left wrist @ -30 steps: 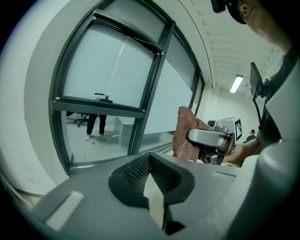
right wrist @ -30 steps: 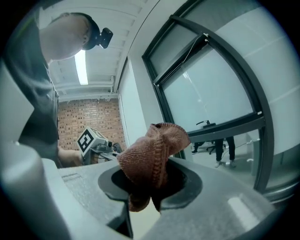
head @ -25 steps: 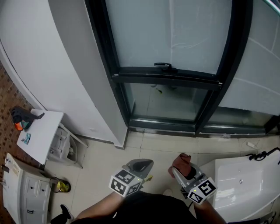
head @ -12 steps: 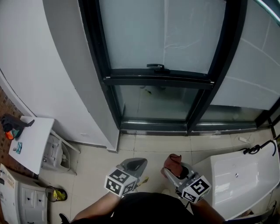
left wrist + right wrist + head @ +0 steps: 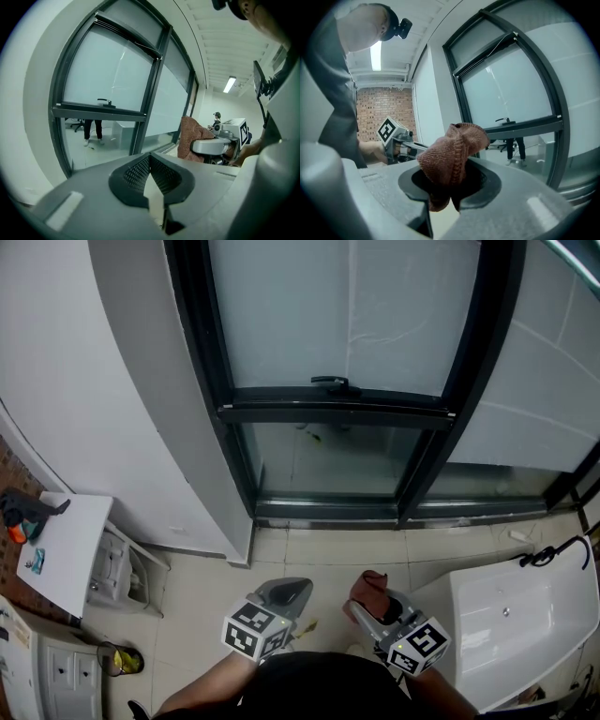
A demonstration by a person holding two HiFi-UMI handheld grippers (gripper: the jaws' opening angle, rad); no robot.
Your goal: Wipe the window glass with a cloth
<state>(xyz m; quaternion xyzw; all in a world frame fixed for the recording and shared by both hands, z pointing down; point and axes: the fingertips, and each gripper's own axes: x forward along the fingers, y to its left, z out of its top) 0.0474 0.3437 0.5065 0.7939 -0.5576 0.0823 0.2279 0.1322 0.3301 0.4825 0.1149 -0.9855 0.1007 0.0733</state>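
The window glass (image 5: 328, 315) stands ahead in a black frame with a black handle (image 5: 330, 382) on its crossbar. A reddish-brown cloth (image 5: 373, 584) sticks up from my right gripper (image 5: 379, 601), which is shut on it low in the head view, well short of the glass. In the right gripper view the cloth (image 5: 452, 154) bulges out between the jaws, with the window glass (image 5: 511, 89) beyond. My left gripper (image 5: 283, 596) is held beside it, shut and holding nothing. The left gripper view shows the window glass (image 5: 108, 75) and the cloth (image 5: 192, 139) at the right.
A grey wall (image 5: 112, 409) runs left of the window. At the far left stands a small white table (image 5: 58, 549) with small items on it. A white basin (image 5: 511, 624) sits at the lower right. Pale floor tiles (image 5: 309, 554) lie between me and the window.
The window has shifted slightly left and grown a little larger in the head view. Both grippers stay low in front of me, and the cloth stays held.
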